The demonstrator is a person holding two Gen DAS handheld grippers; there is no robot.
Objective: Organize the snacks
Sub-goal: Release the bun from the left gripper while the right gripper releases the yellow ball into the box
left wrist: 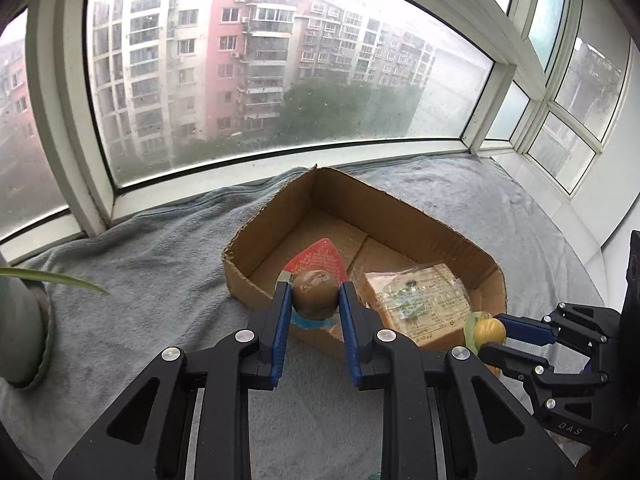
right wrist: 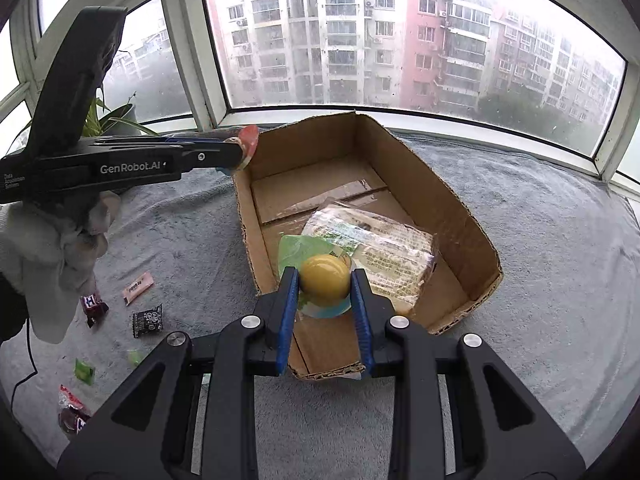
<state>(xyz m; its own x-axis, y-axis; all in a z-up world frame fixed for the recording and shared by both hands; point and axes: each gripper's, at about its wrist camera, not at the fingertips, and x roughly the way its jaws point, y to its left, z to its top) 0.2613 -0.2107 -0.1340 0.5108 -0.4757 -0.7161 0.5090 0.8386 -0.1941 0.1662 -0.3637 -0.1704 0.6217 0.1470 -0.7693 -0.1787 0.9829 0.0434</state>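
Snacks: two small jelly cups, each pinched in a gripper above the near end of an open cardboard box [right wrist: 452, 196].
Left gripper [left wrist: 315, 295]: blue-padded jaws pressed on a round brown jelly cup [left wrist: 315, 295] with a red printed foil lid, held over the box's near left wall.
Right gripper [right wrist: 325, 283]: jaws closed on a glossy yellow jelly cup [right wrist: 325, 280] with a green foil lid, hanging above the box's near end.
Box: shallow corrugated card, raw torn rims, taped seam along the floor, set on a grey fleecy blanket [right wrist: 540, 216] near the window sill.
Inside the box: one rectangular tan block [right wrist: 384, 248] in crinkled clear printed wrap, lying flat in the near half.
Loose on the blanket: a pink sachet [right wrist: 138, 287], a black packet [right wrist: 148, 320], a dark red candy [right wrist: 93, 307], a green wrapper [right wrist: 84, 370], all well left of the box, toward the blanket's near left edge.
Hand: a pale cloth glove [right wrist: 60, 248] grips the left tool's handle.
Far left: a potted plant [right wrist: 108, 118] with narrow leaves, by the sill.
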